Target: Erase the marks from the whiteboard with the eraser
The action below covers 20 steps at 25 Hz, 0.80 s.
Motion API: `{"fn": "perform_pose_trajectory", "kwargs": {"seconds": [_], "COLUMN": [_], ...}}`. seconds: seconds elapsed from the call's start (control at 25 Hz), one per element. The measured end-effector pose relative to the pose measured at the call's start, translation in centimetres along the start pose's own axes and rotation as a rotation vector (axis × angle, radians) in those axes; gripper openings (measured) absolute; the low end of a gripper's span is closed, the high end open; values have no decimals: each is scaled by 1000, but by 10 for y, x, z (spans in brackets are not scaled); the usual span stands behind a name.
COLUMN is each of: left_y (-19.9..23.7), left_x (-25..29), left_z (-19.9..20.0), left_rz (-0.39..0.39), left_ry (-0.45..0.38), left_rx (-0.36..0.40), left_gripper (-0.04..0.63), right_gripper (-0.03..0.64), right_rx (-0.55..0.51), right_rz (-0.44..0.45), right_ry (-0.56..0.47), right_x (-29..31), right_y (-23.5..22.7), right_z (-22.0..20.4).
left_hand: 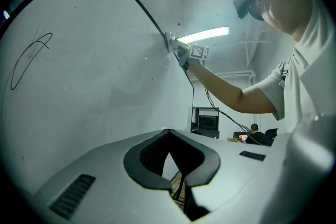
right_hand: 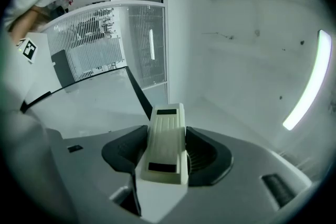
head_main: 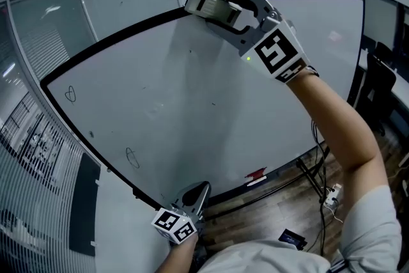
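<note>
Glass-walled room, marked whiteboard (head_main: 192, 105), eraser (head_main: 208, 5) at top edge

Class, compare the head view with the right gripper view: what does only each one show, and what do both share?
Only the head view shows the black pen loops on the white whiteboard and a red item on its ledge. Only the right gripper view shows the long ceiling light strip. Both show the cream rectangular eraser clamped in the right gripper.
</note>
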<state>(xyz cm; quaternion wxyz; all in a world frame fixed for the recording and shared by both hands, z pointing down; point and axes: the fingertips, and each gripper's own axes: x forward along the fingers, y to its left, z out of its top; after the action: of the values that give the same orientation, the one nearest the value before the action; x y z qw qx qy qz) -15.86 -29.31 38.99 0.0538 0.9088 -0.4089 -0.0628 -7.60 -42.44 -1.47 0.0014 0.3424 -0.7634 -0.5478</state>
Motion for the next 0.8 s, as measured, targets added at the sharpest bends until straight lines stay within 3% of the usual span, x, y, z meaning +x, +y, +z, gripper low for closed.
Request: {"fn": "perform_pose_trajectory", "kwargs": {"seconds": [0.16, 0.36, 0.8], "left_y": [4, 8, 18], "left_x": [-3, -9, -17], "left_z": [1, -3, -3], "left_rz": [4, 19, 57], "left_ry": [-9, -12, -21], "left_rx": [14, 6, -3], "left_gripper": [6, 6, 6], "right_gripper": [233, 233, 233], "right_rx": [-25, -22, -58], "right_rz": [-25, 46, 404], "right_ry": [19, -1, -32], "right_x": [1, 13, 17], "right_y": [5, 36, 215], "right_z": [3, 17, 22]}}
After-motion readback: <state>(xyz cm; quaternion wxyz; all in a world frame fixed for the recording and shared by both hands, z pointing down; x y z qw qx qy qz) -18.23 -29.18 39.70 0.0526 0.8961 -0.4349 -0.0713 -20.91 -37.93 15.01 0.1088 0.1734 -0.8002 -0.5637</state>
